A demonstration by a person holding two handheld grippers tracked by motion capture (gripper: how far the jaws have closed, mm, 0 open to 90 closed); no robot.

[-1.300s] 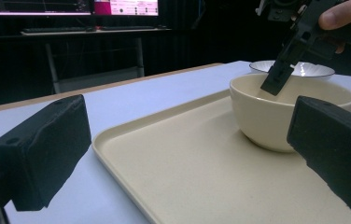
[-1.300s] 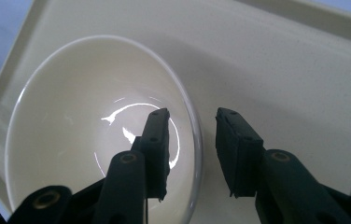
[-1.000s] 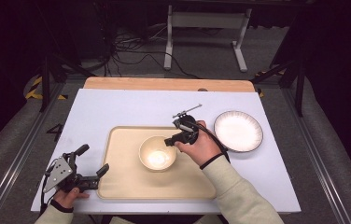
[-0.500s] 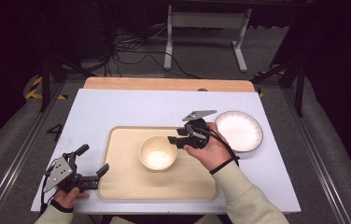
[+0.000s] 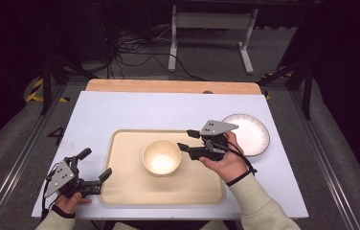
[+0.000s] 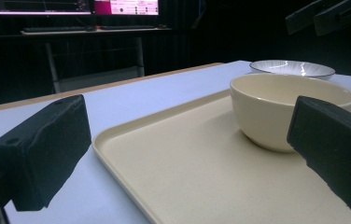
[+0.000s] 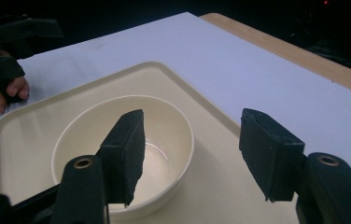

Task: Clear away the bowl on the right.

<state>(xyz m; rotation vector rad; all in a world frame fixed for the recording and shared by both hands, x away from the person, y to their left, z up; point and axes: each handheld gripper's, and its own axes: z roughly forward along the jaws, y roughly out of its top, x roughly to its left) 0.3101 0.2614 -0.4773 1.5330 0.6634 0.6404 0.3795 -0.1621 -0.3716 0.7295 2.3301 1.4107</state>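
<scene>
The bowl (image 5: 162,157) sits upright and empty near the middle of the tray (image 5: 120,191), the right gripper (image 5: 189,140) just off its right rim. Its jaws have just been opening, nothing between them, so the bowl looks freshly set down. To finish cleanly, draw that gripper back and up so neither pad clips the rim. The plate (image 5: 252,132) lies on the table (image 5: 120,110) right of the tray, apart from it. The left gripper (image 5: 95,165) rests at the tray's near-left corner, jaws apart, empty.
</scene>
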